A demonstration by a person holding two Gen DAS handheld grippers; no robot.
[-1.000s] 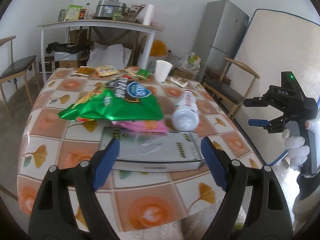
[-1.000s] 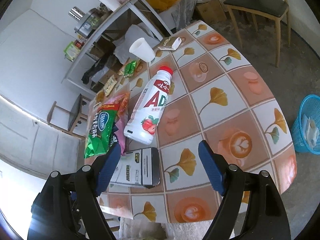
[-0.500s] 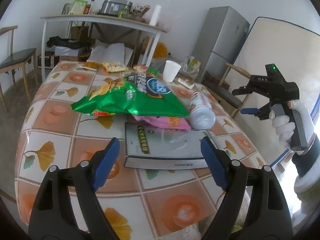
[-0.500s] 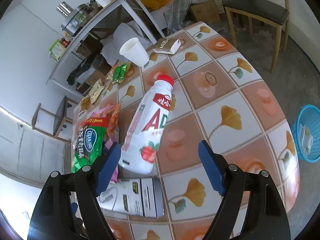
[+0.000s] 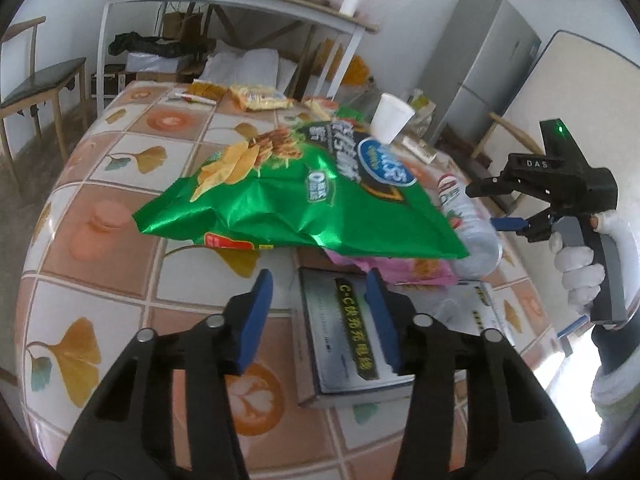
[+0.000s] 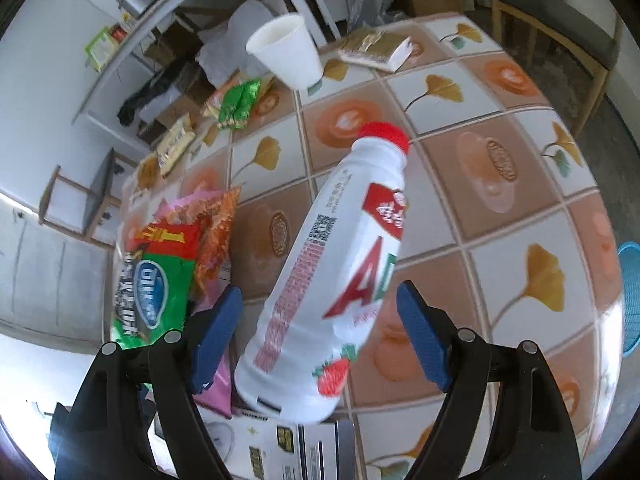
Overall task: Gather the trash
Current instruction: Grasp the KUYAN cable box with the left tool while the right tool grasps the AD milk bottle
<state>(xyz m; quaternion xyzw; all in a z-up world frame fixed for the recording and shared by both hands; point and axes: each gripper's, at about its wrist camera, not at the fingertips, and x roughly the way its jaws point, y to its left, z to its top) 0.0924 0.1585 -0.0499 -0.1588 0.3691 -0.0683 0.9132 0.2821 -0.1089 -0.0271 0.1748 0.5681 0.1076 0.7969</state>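
Note:
A green chip bag (image 5: 288,200) lies on a pink wrapper (image 5: 404,270) and a flat grey box (image 5: 348,332) on the tiled table (image 5: 120,208). My left gripper (image 5: 318,304) hovers low over the box's left end. Its jaws are closing, with the box's edge between them and neither pad pressing on it. A white bottle (image 6: 336,280) with a red cap lies on the table. My right gripper (image 6: 320,334) is open, its fingers on either side of the bottle's lower half without touching it. The left wrist view shows the right gripper (image 5: 492,206) in a white-gloved hand, beside the bottle (image 5: 468,220).
A white paper cup (image 6: 290,54) and a gold packet (image 6: 376,48) stand farther back, with small snack wrappers (image 6: 238,104) to their left. A blue basket (image 6: 630,296) sits on the floor past the table's right edge. Chairs (image 5: 40,80), a shelf table and a fridge (image 5: 480,72) surround the table.
My left gripper has moved in and down toward the box's left end, and its jaws have narrowed. My right gripper has come down over the bottle, which now lies between its fingers.

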